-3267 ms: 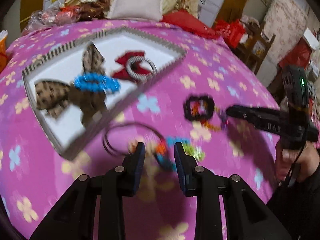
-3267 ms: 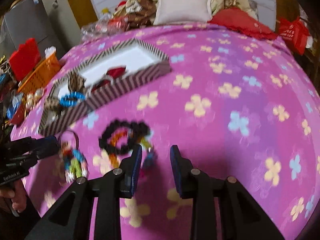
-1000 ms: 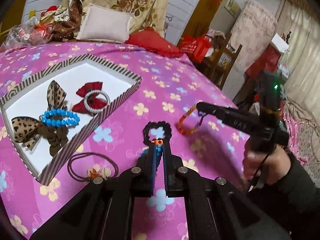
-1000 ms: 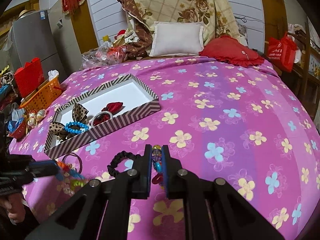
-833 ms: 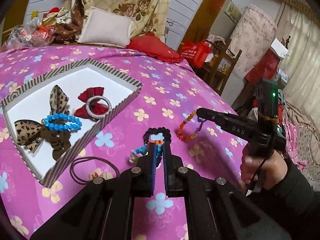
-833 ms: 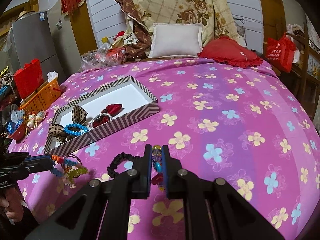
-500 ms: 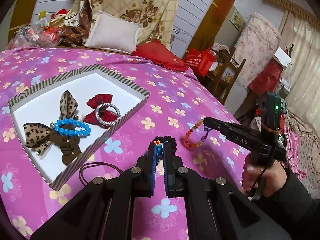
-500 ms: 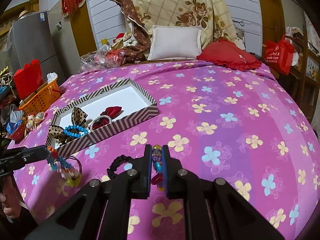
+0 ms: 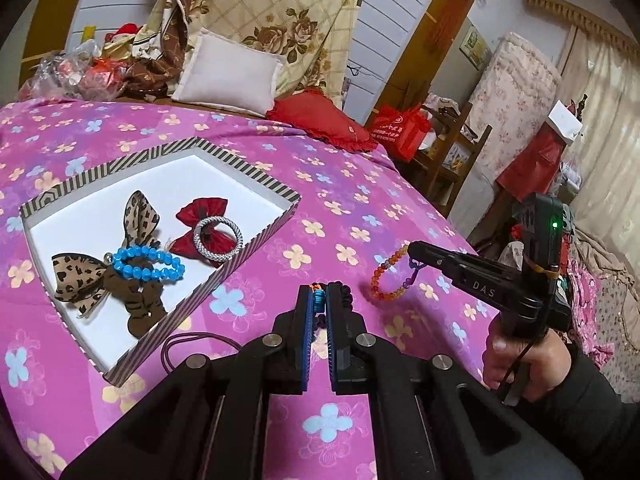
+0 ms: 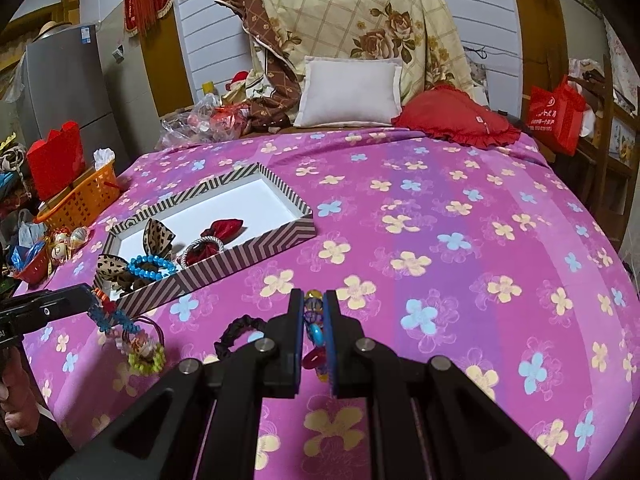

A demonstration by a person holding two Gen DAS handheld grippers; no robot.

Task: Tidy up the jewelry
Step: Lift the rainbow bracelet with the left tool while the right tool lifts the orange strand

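My left gripper is shut on a multicoloured bead string that hangs above the bed, near the striped tray. My right gripper is shut on an orange bead bracelet, lifted over the pink bedspread. The tray holds a blue bead bracelet, a silver ring bracelet, a red bow and leopard bows. A black scrunchie and a thin dark hair tie lie on the bedspread.
The tray also shows in the right wrist view. An orange basket and small clutter stand off the bed's left side. Pillows lie at the head. A red bag and wooden furniture stand to the right.
Both grippers closed on their bead pieces and lifted them off the bedspread. Over the last second both have risen, and the left has moved toward the tray.
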